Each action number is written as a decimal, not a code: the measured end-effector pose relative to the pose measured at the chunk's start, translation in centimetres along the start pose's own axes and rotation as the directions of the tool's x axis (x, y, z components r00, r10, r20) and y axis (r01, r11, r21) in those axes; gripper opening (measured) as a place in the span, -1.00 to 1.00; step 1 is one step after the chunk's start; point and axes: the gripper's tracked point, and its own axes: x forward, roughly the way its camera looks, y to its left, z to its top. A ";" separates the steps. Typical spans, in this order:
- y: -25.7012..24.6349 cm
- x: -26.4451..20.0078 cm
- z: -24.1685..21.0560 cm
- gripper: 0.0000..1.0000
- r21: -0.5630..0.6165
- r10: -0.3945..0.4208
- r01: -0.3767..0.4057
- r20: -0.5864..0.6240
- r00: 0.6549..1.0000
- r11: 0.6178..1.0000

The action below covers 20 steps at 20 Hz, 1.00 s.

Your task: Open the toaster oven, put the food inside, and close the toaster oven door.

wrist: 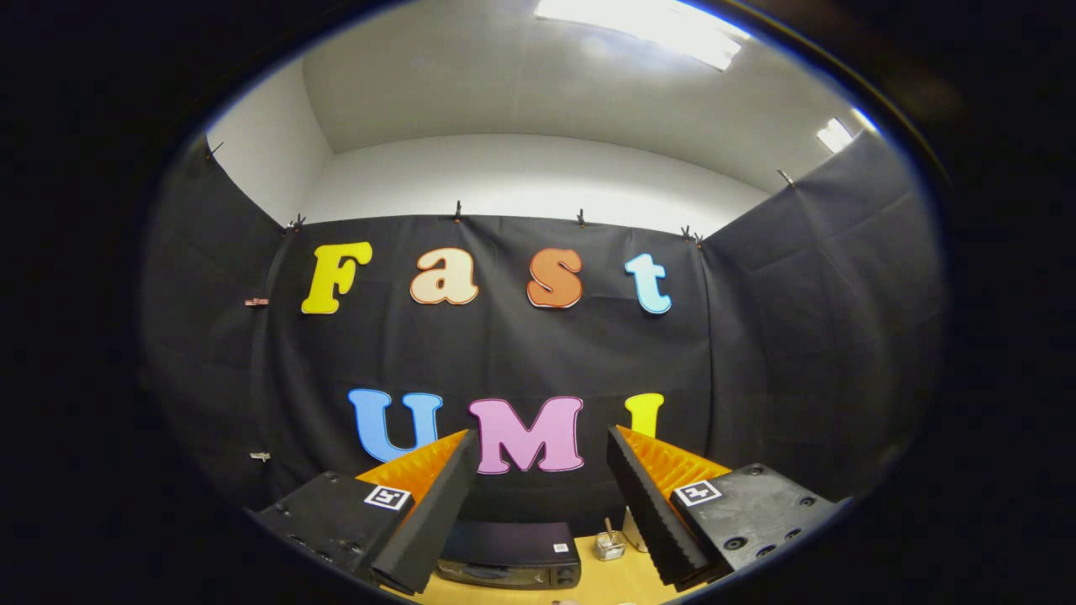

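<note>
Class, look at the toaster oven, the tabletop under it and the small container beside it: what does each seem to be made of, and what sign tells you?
Toaster oven: probably painted metal, a dark matt top that barely shines, seen between the open gripper fingers.
Tabletop: looks like wood or laminate, smooth and pale yellow.
Small container: likely clear glass or plastic, see-through with bright glints; too small to be sure.

One toaster oven [510, 555], one small glass jar [609, 546], one table [605, 584], two gripper fingers [647, 504] spread apart
</note>
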 end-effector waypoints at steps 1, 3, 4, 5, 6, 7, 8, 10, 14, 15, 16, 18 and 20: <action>0.4 0.7 -1.0 0.95 0.002 0.007 -0.007 -0.003 1.000 1.000; 1.2 1.6 -4.2 0.96 -0.014 0.028 -0.028 -0.011 1.000 1.000; 1.5 1.7 -6.6 0.95 -0.028 0.033 -0.033 -0.027 0.999 0.999; 1.9 2.0 -9.0 0.95 -0.035 0.033 -0.034 -0.034 0.999 0.999; 2.4 2.5 -11.5 0.96 -0.030 0.028 -0.030 -0.038 0.999 0.999; 2.8 3.1 -14.1 0.96 -0.016 0.021 -0.022 -0.045 0.999 1.000; 3.1 3.5 -16.9 0.95 0.000 0.008 -0.008 -0.058 0.998 1.000; 3.2 4.8 -22.4 0.96 0.004 -0.025 0.025 -0.095 0.995 1.000; 5.1 7.9 -32.2 0.96 -0.014 -0.015 0.012 -0.195 0.981 1.000; 5.4 8.1 -34.9 0.96 -0.028 -0.006 -0.001 -0.248 0.969 1.000; 5.6 8.4 -37.3 0.96 -0.043 -0.005 -0.008 -0.286 0.958 0.999; 5.9 8.7 -40.9 0.97 -0.044 -0.002 -0.014 -0.338 0.941 0.999; 6.0 8.8 -44.3 0.97 -0.034 -0.005 -0.010 -0.402 0.915 0.999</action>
